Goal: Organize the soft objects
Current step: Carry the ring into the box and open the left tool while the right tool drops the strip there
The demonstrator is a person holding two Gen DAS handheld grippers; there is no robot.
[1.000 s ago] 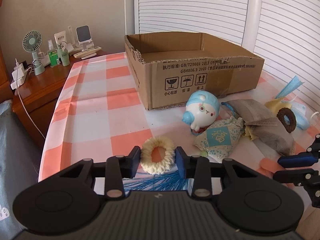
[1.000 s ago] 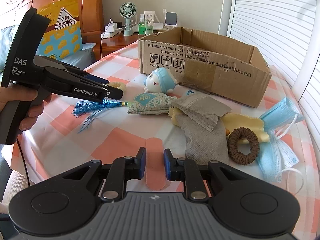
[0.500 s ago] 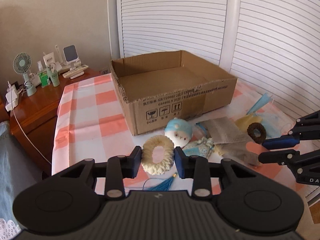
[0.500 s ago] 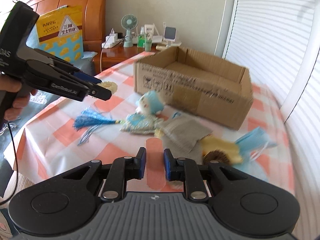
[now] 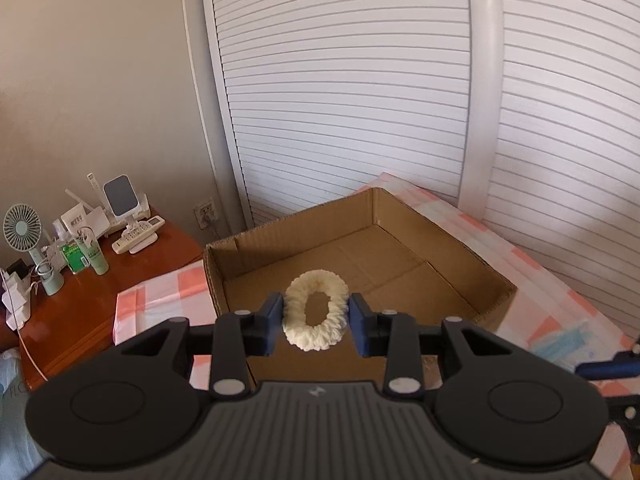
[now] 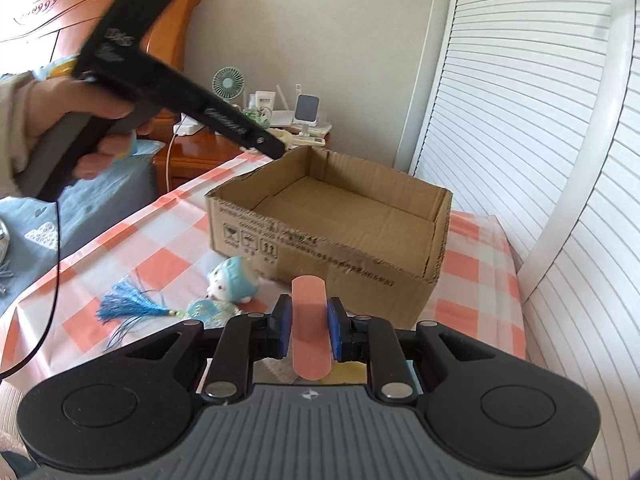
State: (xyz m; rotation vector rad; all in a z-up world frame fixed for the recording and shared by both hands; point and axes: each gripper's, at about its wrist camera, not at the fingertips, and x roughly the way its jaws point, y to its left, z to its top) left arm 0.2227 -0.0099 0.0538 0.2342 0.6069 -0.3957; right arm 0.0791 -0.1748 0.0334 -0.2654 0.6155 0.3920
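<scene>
Between left hand-held gripper [image 5: 316,322] pads, cream scrunchie [image 5: 315,310], seemingly above cardboard box [image 5: 436,276]

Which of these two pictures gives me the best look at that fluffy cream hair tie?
The left wrist view. There the cream scrunchie sits dead centre, pinched in the left gripper and held above the open cardboard box, its knit loop clearly visible. In the right wrist view the scrunchie cannot be made out beyond the left gripper's tip.
</scene>
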